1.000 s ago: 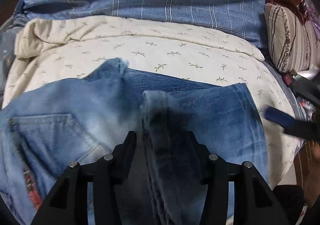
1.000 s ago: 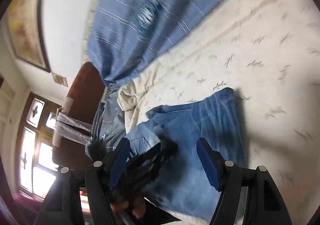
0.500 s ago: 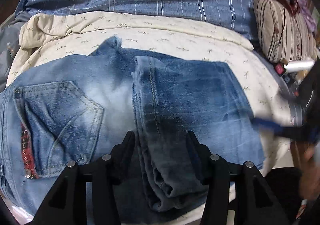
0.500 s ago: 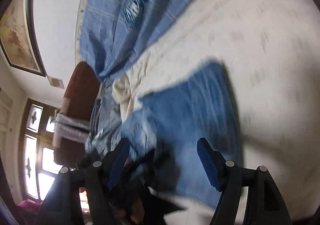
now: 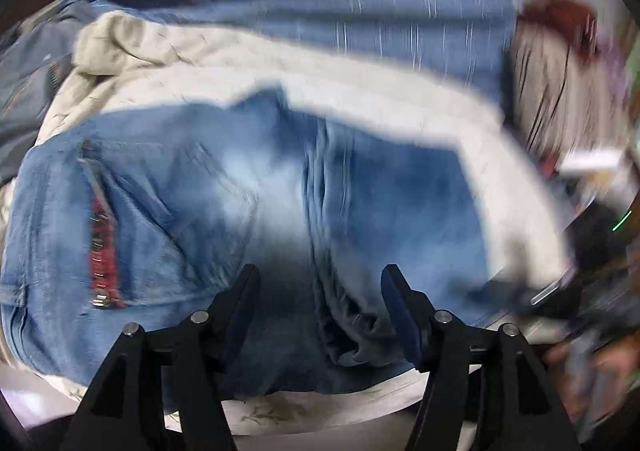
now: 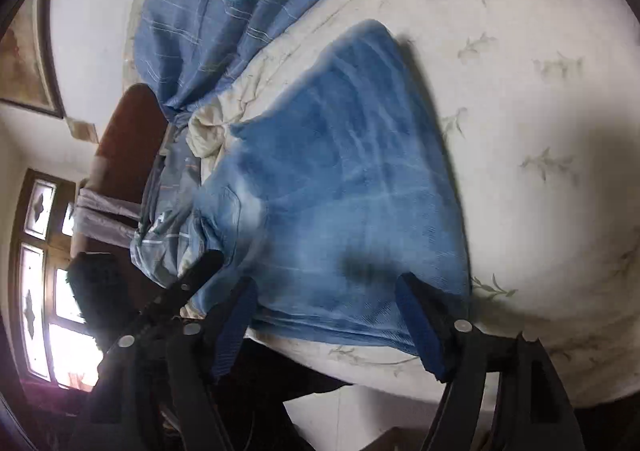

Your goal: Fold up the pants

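Since a second ago our left gripper (image 5: pixel 320 287) has let go of the bunched denim fold it was pinching, and its jaws are opening with the fold lying loose between them, pressed by neither pad; our right gripper (image 6: pixel 326 303) has sunk closer to the cloth. Item one, the largest: the cream quilt with a small leaf print (image 6: pixel 540 131), spread over the bed. Item two: the blue striped blanket with a round crest (image 5: pixel 320 11), heaped along the far side of the quilt. Item three: the faded blue denim pants (image 5: pixel 180 203), folded flat on the quilt at its near edge, back pocket with red trim (image 5: pixel 102 251) toward the left in the left wrist view. Item four: the striped cushion (image 5: pixel 560 99), blurred, at the right. Item five: our right gripper stands released, its blue-padded fingers (image 6: pixel 420 327) wide apart over the pants' near edge, holding nothing.
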A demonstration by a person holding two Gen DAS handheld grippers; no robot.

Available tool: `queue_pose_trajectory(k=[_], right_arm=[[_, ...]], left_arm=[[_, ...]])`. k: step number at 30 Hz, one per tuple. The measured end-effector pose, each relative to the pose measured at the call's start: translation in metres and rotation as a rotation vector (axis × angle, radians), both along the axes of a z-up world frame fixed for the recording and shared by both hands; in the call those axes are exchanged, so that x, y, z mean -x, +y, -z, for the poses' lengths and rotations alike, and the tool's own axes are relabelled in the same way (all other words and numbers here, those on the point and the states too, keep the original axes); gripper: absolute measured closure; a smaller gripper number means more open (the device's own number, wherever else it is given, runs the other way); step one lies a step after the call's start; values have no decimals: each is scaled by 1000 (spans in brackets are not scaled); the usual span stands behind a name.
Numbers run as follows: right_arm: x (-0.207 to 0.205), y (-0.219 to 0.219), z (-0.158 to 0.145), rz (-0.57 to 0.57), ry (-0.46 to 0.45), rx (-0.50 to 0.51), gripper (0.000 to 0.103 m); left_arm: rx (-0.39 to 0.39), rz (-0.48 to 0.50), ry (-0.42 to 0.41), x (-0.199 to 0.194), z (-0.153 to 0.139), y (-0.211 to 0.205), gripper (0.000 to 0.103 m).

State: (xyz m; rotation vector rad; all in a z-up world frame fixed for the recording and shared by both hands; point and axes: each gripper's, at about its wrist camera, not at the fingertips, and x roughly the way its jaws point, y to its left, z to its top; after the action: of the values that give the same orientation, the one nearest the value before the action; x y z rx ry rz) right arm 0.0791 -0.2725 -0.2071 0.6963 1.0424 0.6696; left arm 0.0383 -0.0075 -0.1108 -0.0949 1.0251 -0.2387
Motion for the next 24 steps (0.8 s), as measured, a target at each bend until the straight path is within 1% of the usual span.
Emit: queue_pose_trajectory(k=[1,2,3,5,6,7,9,10,11,13,14,15,16,17,18,19,20,22,24], right_arm=[[-1,-1,-4,0,9,-2,29],[-2,-2,-13,-2,11,-1,29],[-3,-5,-21,-3,-5,6,29],[-14,-1,-43,-11,-52,43,29],[-19,0,-49,-14,-62,42,29],[-32,2,-59,-7,-69,27,29],[-50,8,-66,-15,-75,-15,29],[-68,14,-67,-28,-55,-47,28],[-81,18,-64,-28,-36,-46,28],[-110,28,-46,-30,6,26,28],[-123,32,-31,-29,67,35,28],[-129,31,-23,-18,87,-10,28],[-129,24,-28,13,80,-53,28],[-126,22,-34,18,71,-46,28],[-121,21,-40,19,47,-26,28],[-110,19,-50,22,7,17,28],[-102,17,-54,19,-9,31,28],[-76,11,-60,-5,-37,7,28],[-54,7,-57,-17,-54,-12,28]], left_arm=[[-70,19,38,-3,12,-8,39],[-91,25,23,-2,16,-12,37],[-97,26,8,-1,15,-13,37],[-104,20,10,-1,14,-15,37],[-105,22,10,-1,15,-15,37],[-105,29,9,-1,15,-15,36],[-96,32,10,-2,16,-14,36],[-92,31,11,-3,16,-13,36],[-95,32,11,-3,16,-12,35],[-102,36,8,-2,17,-15,33],[-106,37,6,-2,18,-17,32],[-108,40,3,-2,19,-17,32],[-105,43,1,-2,19,-17,31],[-102,43,0,-1,18,-15,31],[-100,41,-2,0,18,-15,31],[-95,39,-3,1,17,-14,31],[-82,32,-6,2,14,-14,31],[-47,16,-5,5,9,-9,31],[-18,3,-17,11,2,-2,31]])
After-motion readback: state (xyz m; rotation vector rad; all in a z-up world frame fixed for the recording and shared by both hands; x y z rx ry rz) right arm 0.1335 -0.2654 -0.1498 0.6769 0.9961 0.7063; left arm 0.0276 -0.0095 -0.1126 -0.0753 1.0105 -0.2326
